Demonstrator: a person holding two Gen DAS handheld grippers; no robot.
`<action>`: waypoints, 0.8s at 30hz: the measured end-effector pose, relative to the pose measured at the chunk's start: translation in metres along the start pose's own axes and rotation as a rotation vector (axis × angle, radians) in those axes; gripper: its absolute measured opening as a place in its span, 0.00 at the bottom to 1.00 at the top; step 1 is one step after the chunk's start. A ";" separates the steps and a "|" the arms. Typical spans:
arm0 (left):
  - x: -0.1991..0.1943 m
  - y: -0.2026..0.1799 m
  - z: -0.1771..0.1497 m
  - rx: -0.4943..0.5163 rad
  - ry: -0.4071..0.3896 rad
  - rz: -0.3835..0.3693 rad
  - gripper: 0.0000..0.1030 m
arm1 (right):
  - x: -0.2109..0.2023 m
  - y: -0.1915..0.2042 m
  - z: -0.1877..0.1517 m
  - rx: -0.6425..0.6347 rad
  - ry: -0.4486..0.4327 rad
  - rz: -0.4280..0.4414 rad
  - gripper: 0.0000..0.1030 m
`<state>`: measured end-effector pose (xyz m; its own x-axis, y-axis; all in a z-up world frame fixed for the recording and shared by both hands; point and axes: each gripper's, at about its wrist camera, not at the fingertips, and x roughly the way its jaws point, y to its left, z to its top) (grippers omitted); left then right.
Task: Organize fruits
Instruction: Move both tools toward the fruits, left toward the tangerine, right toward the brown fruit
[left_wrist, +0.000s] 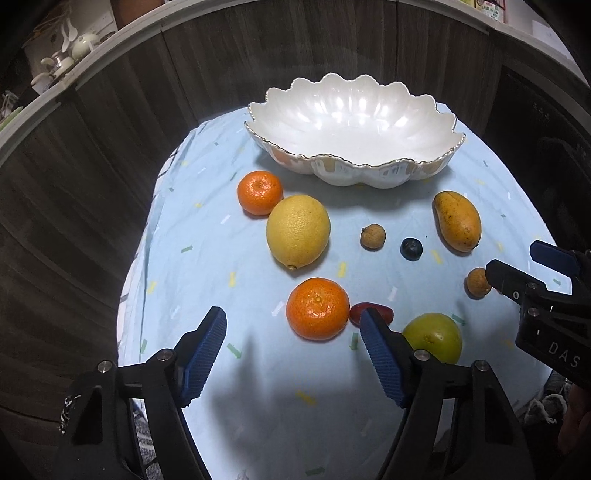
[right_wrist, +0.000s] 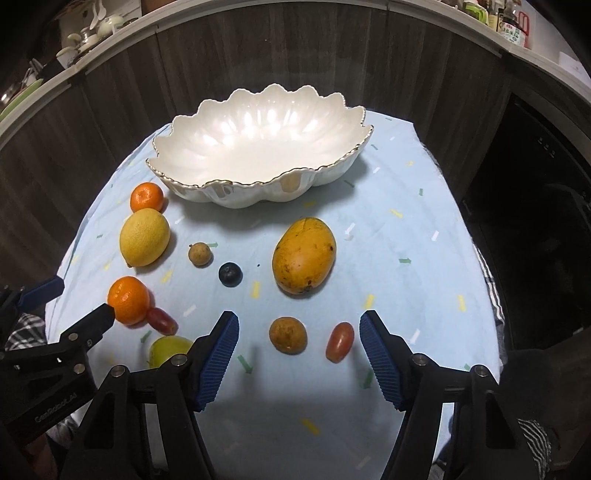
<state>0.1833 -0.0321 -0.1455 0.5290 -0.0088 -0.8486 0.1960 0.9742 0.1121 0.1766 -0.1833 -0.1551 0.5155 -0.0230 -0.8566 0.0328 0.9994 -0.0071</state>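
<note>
An empty white scalloped bowl (left_wrist: 354, 133) (right_wrist: 258, 147) stands at the back of a light blue cloth. In front lie two mandarins (left_wrist: 317, 308) (left_wrist: 259, 192), a lemon (left_wrist: 298, 230) (right_wrist: 144, 236), a mango (left_wrist: 457, 220) (right_wrist: 303, 254), a blueberry (left_wrist: 411, 249) (right_wrist: 230, 274), two brown longans (left_wrist: 373, 237) (right_wrist: 288, 335), two red grapes (left_wrist: 369, 312) (right_wrist: 340, 341) and a green fruit (left_wrist: 436, 336) (right_wrist: 168, 349). My left gripper (left_wrist: 293, 325) is open and empty, just before the near mandarin. My right gripper (right_wrist: 299, 330) is open and empty, with a longan and a red grape between its fingers' line.
The cloth (left_wrist: 258, 387) covers a small round table whose edges drop off left and right. A dark wood-panel wall (left_wrist: 147, 92) runs behind, with a shelf of dishes (left_wrist: 62, 55) above it. A dark opening (right_wrist: 535, 221) lies to the right.
</note>
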 end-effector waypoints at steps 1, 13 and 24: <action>0.002 0.000 0.000 0.003 0.003 -0.004 0.70 | 0.002 0.000 0.000 0.000 0.001 0.001 0.65; 0.029 -0.006 -0.006 0.061 0.049 -0.044 0.63 | 0.020 0.004 -0.001 -0.021 0.027 0.009 0.59; 0.040 -0.006 -0.005 0.092 0.061 -0.065 0.56 | 0.036 0.005 -0.003 -0.015 0.069 0.030 0.51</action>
<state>0.1990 -0.0371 -0.1823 0.4620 -0.0549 -0.8852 0.3047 0.9472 0.1002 0.1930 -0.1789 -0.1879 0.4562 0.0078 -0.8898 0.0051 0.9999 0.0114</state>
